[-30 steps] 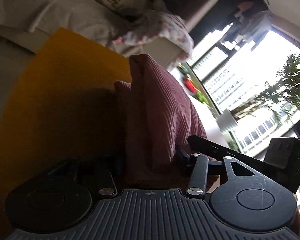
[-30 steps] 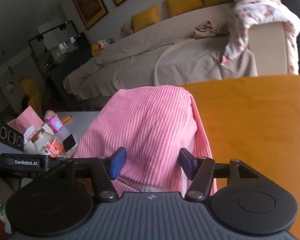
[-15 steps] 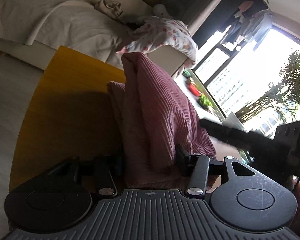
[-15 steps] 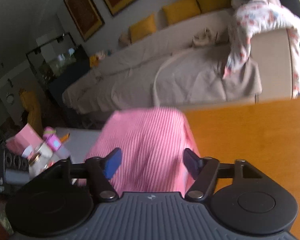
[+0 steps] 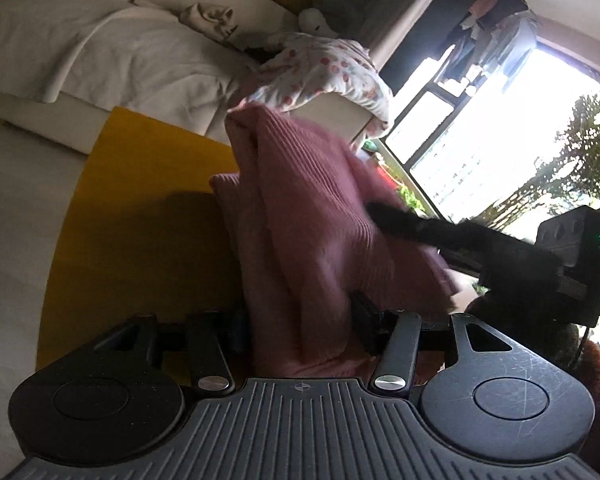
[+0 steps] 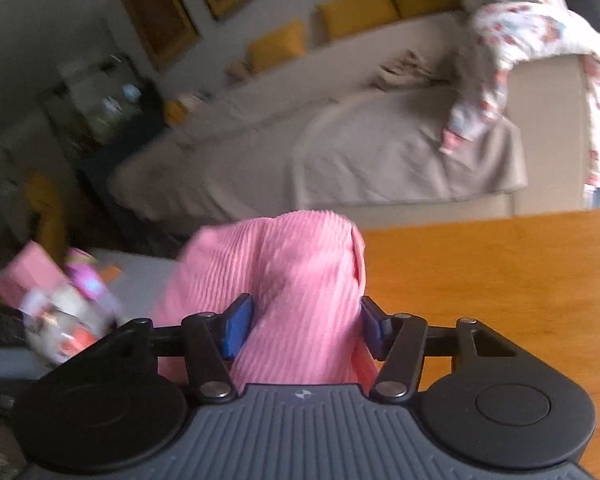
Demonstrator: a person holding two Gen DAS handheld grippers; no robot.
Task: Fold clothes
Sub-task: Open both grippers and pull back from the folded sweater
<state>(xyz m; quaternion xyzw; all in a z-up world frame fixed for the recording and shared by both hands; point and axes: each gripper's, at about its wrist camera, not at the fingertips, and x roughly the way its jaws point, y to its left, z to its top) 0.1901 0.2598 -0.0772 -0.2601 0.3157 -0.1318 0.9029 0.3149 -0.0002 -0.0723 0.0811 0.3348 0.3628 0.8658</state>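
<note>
A pink ribbed knit garment (image 6: 300,280) is held up above the orange-yellow wooden table (image 6: 500,280), gathered into a bunched, vertical fold. The right gripper (image 6: 304,328) has its blue-padded fingers (image 6: 238,326) closed against the cloth from both sides, the fabric filling the space between them and rising in a rounded hump beyond. The left gripper (image 5: 300,324) likewise clamps the same garment (image 5: 300,208), which looks darker, a dusty rose, against the bright window (image 5: 500,140); the cloth stands tall between its black fingers (image 5: 366,312). In the left wrist view the right gripper's black body (image 5: 500,248) reaches in against the garment's far side. Behind the table runs a beige covered sofa (image 6: 340,152) with a floral printed cloth (image 6: 520,40) draped over its arm.
</note>
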